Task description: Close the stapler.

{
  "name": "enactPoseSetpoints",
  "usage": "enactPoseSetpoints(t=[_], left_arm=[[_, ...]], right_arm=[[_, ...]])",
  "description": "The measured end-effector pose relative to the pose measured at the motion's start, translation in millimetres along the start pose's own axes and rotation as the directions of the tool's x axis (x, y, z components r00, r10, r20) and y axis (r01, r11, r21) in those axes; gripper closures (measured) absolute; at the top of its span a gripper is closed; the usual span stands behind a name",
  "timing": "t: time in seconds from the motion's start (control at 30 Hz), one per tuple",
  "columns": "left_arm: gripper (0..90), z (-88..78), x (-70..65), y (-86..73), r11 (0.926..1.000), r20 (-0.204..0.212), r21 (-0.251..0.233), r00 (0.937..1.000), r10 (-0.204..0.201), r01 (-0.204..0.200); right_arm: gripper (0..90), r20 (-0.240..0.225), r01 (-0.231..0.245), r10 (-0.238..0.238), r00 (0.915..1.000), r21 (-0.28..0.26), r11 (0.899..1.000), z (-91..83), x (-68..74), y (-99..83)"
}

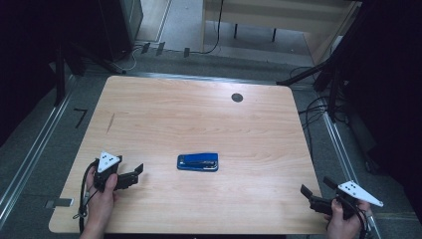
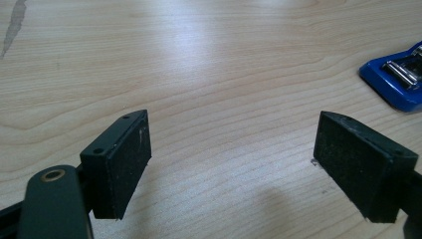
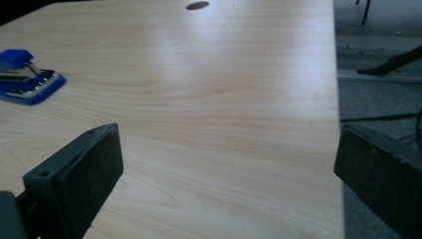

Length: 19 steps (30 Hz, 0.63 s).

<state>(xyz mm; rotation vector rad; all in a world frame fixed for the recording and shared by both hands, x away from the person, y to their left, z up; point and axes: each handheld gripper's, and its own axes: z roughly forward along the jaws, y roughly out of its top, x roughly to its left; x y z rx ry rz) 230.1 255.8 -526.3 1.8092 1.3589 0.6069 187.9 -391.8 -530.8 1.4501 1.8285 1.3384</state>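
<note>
On wooden table (image 1: 164, 109): blue stapler (image 1: 197, 162).

1. a light wooden table (image 1: 164, 107) with rounded corners fills the middle of the high view; its grain runs across.
2. a round dark grommet hole (image 1: 237, 97) sits near the far edge, and a thin dark mark (image 1: 110, 123) lies toward the left side.
3. grey floor (image 1: 37, 144) surrounds the table, with a metal rail (image 1: 30, 159) along the left.
4. black cables (image 1: 313, 107) trail on the right.
5. pale wooden furniture (image 1: 278, 15) stands beyond; both sides are dark.
</note>
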Motion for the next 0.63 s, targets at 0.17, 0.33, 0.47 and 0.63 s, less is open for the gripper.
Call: enactPoseSetpoints(t=[0.17,0.33,0.47,0.63], left_arm=[[15.5,0.4,-0.3,0.0,1.0000,-0.005,-0.002,1.0000,-0.002,0.002],[15.5,0.2,-0.8,0.0,1.0000,-0.012,-0.001,0.9999,-0.002,0.002],[15.5,0.2,-0.8,0.1,1.0000,-0.014,0.004,0.9999,-0.001,0.001],[15.5,0.8,-1.0,0.3,1.0000,-0.019,0.007,0.9998,0.002,-0.002]], right_arm=[[0.0,-0.027,-0.054,0.053,0.9982,-0.031,0.998,-2.0,-12.4,-6.4],[0.0,-0.005,-0.051,0.050,0.9987,-0.027,0.998,2.1,-15.8,-10.9],[0.0,-0.012,-0.066,0.066,0.9977,-0.008,0.998,6.1,-18.0,-14.2],[0.0,-0.010,-0.063,0.063,0.9979,-0.001,0.998,7.8,-19.4,-15.1]])
